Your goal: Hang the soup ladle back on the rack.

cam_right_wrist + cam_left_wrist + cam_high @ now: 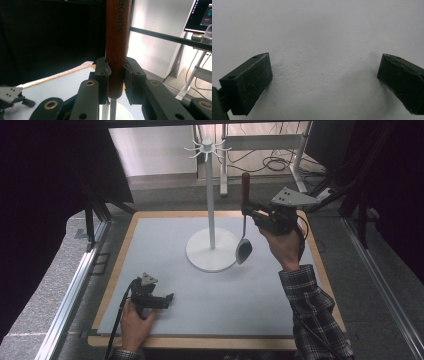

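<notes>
Right hand-held gripper [248, 211] is pinching a ladle [244, 227] by its brown wooden handle, just above where the metal stem starts. In the right gripper view both pads press flat on the handle [116, 50] from either side, and the handle runs straight up between them. Ladle hangs roughly upright: handle tip up, metal bowl [243, 251] down, held in the air off the desk. The bowl sits just to the right of the white hook stand [211, 210] and overlaps the right edge of the stand's round base in the high view; can't tell whether it touches. The stand is on the grey mat [165, 245] toward the far middle of the desk, its pole upright with a ring of hooks at the top.

Left hand-held gripper [170, 296] is low at the near left of the mat, well apart from the ladle and stand. Its jaws are spread wide, with bare mat [322, 50] between them in the left gripper view.

The wooden desk [120, 250] edge shows around the mat.
</notes>
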